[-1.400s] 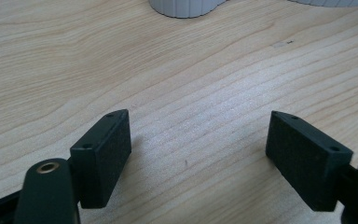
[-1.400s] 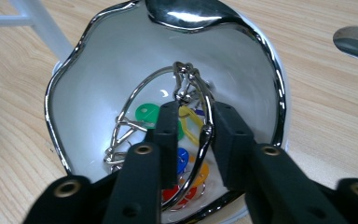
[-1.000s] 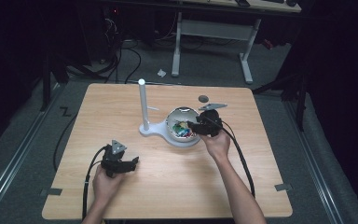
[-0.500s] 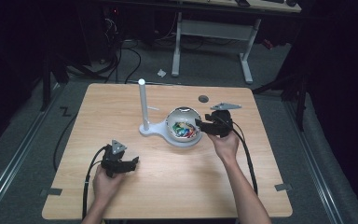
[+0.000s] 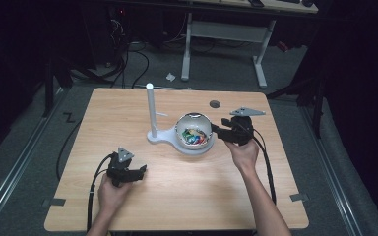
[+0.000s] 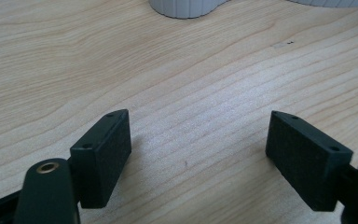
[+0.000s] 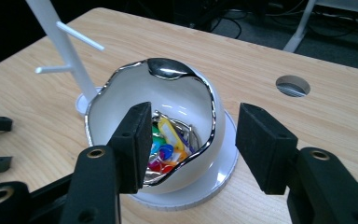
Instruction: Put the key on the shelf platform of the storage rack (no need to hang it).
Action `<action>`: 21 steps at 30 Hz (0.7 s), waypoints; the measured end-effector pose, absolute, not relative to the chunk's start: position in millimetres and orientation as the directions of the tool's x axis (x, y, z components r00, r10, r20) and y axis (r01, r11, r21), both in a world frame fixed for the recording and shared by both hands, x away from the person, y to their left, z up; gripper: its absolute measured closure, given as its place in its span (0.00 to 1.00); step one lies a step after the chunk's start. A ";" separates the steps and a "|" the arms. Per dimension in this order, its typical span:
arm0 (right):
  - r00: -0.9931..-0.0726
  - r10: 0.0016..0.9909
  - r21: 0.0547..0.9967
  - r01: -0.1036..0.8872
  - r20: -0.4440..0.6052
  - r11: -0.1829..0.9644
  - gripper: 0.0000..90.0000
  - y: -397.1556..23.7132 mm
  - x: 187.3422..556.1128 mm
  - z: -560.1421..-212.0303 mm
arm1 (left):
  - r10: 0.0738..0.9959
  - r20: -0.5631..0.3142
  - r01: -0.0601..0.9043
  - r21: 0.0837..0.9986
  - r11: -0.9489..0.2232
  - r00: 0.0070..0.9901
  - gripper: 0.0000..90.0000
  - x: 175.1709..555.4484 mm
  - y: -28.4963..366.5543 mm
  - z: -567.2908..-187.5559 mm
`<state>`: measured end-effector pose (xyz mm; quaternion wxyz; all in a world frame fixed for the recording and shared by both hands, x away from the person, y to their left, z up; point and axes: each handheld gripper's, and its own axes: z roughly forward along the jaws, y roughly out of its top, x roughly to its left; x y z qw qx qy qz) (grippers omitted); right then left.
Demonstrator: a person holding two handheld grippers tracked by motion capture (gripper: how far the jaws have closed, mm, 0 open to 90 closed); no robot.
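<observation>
Jaws of right gripper (image 5: 218, 130) have just been opening, gripping nothing; high view: it's sitting just right of the bowl (image 5: 193, 133), nearer than left gripper (image 5: 139, 173). Right gripper view: bowl rim (image 7: 209, 100) lying between jaws, tags (image 7: 168, 142) inside. Left gripper view: jaws gaping over bare table (image 6: 191, 84).

The right gripper (image 7: 191, 144) has just been opening its two black jaws, which stand wide with the near rim of a white, silver-edged wavy bowl (image 7: 121, 95) between them, pads off it. Small colourful plastic tags (image 7: 165, 142) lie inside. The bowl sits on a white round base (image 7: 223, 163) beside a white pegged post (image 7: 58, 37) on the light wooden table (image 7: 261, 56)
</observation>
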<state>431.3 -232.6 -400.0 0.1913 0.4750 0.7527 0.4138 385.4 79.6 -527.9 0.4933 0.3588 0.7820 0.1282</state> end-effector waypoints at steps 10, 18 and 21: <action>-0.474 0.876 0.810 0.546 0.089 0.213 0.52 -239.3 416.6 -389.1 | 0.688 -0.680 0.435 0.555 0.710 -0.255 0.25 385.4 79.6 -527.9; -0.461 0.880 0.815 0.551 0.119 0.178 0.56 -254.0 405.8 -388.9 | 0.688 -0.679 0.434 0.555 0.710 -0.256 0.25 385.3 79.6 -527.9; -0.463 0.879 0.812 0.555 0.118 0.183 0.55 -255.7 403.1 -387.4 | 0.688 -0.679 0.434 0.555 0.710 -0.256 0.25 385.4 79.6 -527.9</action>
